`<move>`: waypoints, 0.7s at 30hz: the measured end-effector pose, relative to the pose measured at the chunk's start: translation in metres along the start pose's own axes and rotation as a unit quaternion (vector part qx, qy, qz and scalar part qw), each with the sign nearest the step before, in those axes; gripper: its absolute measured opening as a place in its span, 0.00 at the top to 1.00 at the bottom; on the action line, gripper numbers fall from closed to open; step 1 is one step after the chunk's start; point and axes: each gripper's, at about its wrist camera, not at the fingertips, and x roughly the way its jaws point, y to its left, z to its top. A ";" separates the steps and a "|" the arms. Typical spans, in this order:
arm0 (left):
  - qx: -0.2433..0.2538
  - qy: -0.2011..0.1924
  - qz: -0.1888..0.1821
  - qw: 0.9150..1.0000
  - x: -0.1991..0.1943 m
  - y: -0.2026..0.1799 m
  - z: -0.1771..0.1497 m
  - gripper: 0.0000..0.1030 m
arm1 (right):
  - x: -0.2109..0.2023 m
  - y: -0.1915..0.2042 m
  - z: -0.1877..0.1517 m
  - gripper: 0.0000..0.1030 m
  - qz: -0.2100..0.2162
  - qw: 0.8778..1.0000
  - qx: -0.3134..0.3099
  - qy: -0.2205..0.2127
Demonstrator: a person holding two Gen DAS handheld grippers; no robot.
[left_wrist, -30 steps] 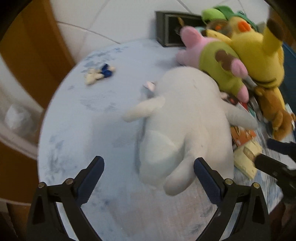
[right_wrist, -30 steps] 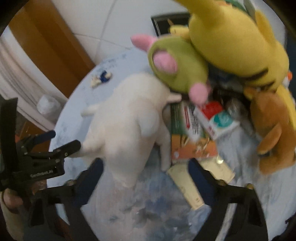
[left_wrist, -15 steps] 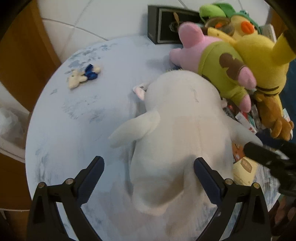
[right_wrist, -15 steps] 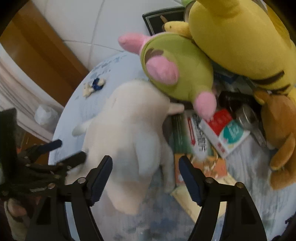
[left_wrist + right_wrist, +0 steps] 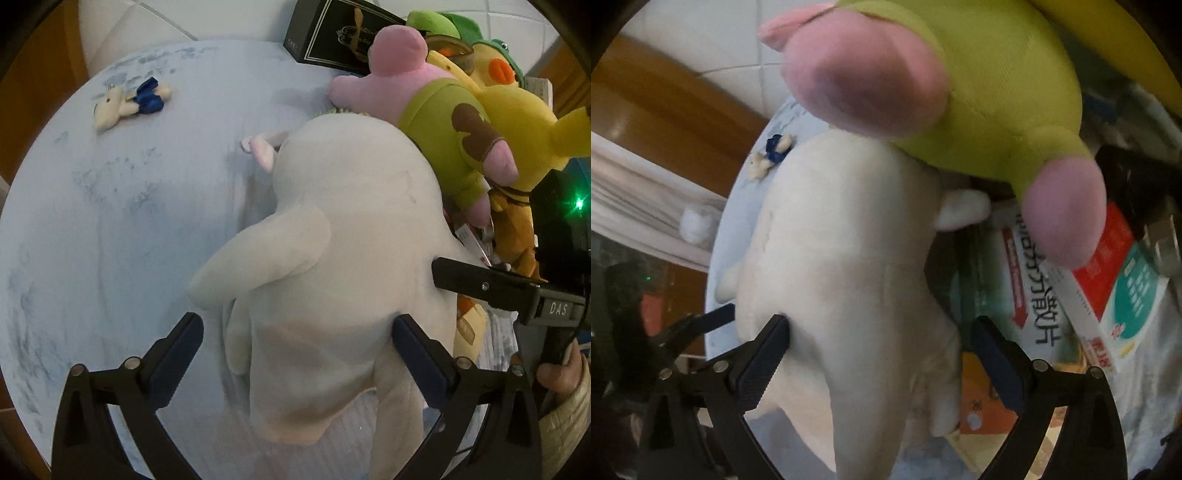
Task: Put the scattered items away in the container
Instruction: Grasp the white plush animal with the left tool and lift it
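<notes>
A big white plush toy [image 5: 332,240] lies on the round pale blue table [image 5: 110,221]. My left gripper [image 5: 295,354] is open with its jaws on either side of the plush's lower body. My right gripper [image 5: 879,354] is open too, straddling the same white plush [image 5: 842,258] from the other side. One right finger [image 5: 480,284] shows in the left wrist view, against the plush's flank. A pink and green plush [image 5: 443,110] leans on the white one, with a yellow plush [image 5: 517,122] behind it.
A small cream and blue toy [image 5: 129,103] lies at the table's far left. A black box [image 5: 332,40] stands at the back edge. Medicine boxes [image 5: 1108,280] and an orange card [image 5: 982,398] lie beside the plush. A brown plush [image 5: 517,236] sits at the right.
Both grippers have moved forward and closer to the white plush, which now sits between the jaws of each. The pink and green plush looms nearer in the right wrist view.
</notes>
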 end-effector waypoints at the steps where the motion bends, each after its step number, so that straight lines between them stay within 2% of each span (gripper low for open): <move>1: 0.008 -0.001 0.005 1.000 -0.002 -0.001 -0.003 0.00 | -0.001 0.001 -0.001 0.05 0.002 1.000 -0.002 0.002; 3: 0.028 -0.006 0.018 0.999 -0.006 -0.002 -0.009 0.00 | -0.003 0.008 -0.007 0.05 0.004 1.000 -0.015 0.006; 8: 0.067 0.000 0.079 0.995 -0.005 -0.001 -0.024 0.00 | 0.001 0.025 -0.023 0.05 0.000 0.999 -0.042 0.011; 11: 0.087 -0.022 0.097 0.991 0.002 -0.009 -0.029 0.00 | 0.008 0.037 -0.032 0.05 -0.011 0.998 -0.062 0.004; 13: 0.093 -0.032 0.104 0.990 0.003 -0.011 -0.031 0.00 | 0.011 0.037 -0.033 0.05 -0.011 0.998 -0.056 0.001; 18: 0.105 -0.018 0.089 0.990 0.011 -0.016 -0.039 0.00 | 0.012 0.042 -0.042 0.05 -0.019 0.998 -0.062 0.005; 19: 0.109 -0.016 0.093 0.990 0.018 -0.020 -0.039 0.00 | 0.016 0.042 -0.042 0.01 -0.020 0.998 -0.061 0.007; 21: 0.102 -0.022 0.084 0.991 0.022 -0.019 -0.034 0.00 | 0.023 0.038 -0.038 0.00 -0.019 0.998 -0.053 0.001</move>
